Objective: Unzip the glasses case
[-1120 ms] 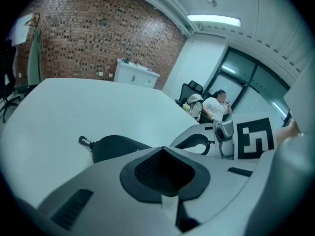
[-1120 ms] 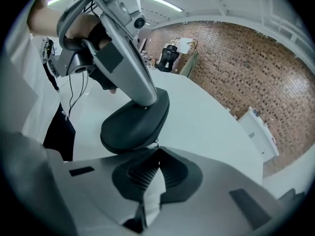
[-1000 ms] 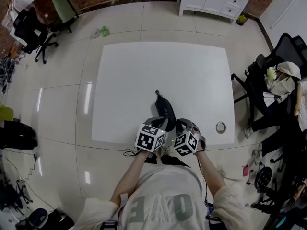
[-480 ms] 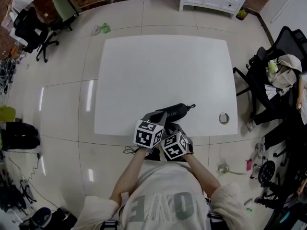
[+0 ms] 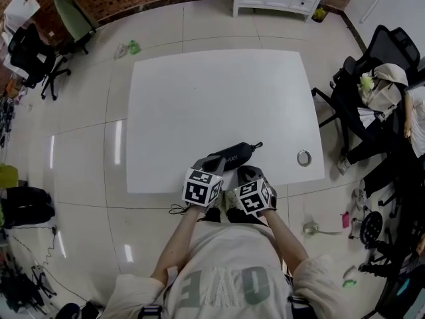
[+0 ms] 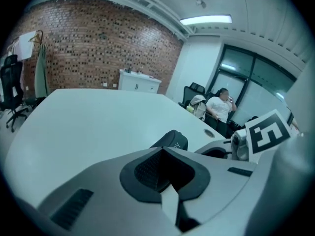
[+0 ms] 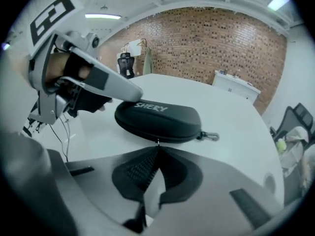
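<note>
On the table: glasses case, ring.

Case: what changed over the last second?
The case was turned from pointing away to lying crosswise, its clip now to the right. Both grippers stayed at the table's near edge: the left gripper at the case's left end, the right gripper with fingers shut on the pull.

Head view looks steeply down over the desk; both gripper views sit low, close, sharing the glasses case.
</note>
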The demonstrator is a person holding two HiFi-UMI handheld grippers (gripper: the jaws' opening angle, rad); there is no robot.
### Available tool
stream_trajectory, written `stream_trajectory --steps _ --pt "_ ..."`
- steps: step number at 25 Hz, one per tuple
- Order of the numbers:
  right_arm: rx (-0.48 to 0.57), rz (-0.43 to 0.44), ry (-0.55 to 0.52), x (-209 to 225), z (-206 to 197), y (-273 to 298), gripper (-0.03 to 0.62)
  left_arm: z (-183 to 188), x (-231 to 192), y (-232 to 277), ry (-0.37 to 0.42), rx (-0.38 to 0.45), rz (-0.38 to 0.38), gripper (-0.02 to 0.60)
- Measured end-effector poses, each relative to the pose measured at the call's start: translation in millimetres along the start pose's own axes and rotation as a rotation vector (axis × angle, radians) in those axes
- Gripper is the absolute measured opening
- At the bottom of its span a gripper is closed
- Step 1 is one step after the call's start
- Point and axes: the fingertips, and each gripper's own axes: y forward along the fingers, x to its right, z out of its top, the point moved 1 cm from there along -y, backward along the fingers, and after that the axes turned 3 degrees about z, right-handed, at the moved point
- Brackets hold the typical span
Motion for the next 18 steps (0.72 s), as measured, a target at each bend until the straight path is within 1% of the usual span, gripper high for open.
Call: stream_trajectory --steps 2,4,6,8,12,15,16,18 --pt "-0.006 -0.055 0.009 26.5 -3.9 -2.4 0.0 -0.5 0.7 1.6 0.002 -0.001 -0.003 0.003" --pt "-0.006 -0.078 0.033 46.3 -4.6 -3.4 0.0 -0.6 1.6 2.1 0.011 -0.004 -0.004 0.003" --pt "-0.007 -0.086 0.026 52.3 -2.0 -2.5 0.0 0.6 2.0 1.9 0.006 0.0 -0.005 0.003" --pt "-0.011 -0.087 0.007 47.8 0.6 -2.6 0.0 2.8 0.1 1.7 -0.005 0.014 0.001 0.003" --pt "-0.009 -0.045 0.018 33.3 -1.2 -8.6 0.0 7.2 -8.3 4.0 0.002 0.032 0.028 0.003" --pt "-0.023 0.023 -0.027 9.0 -3.4 -9.0 0.0 13.5 -19.2 1.4 0.006 0.041 0.066 0.003" --pt "-0.029 0.046 -0.047 -3.1 -4.2 -7.4 0.0 16.5 -20.1 -1.0 -0.003 0.052 0.069 0.003" --pt "-0.028 0.093 -0.071 -28.8 -2.5 -3.0 0.0 21.5 -14.7 -6.0 -0.032 0.075 0.047 0.003"
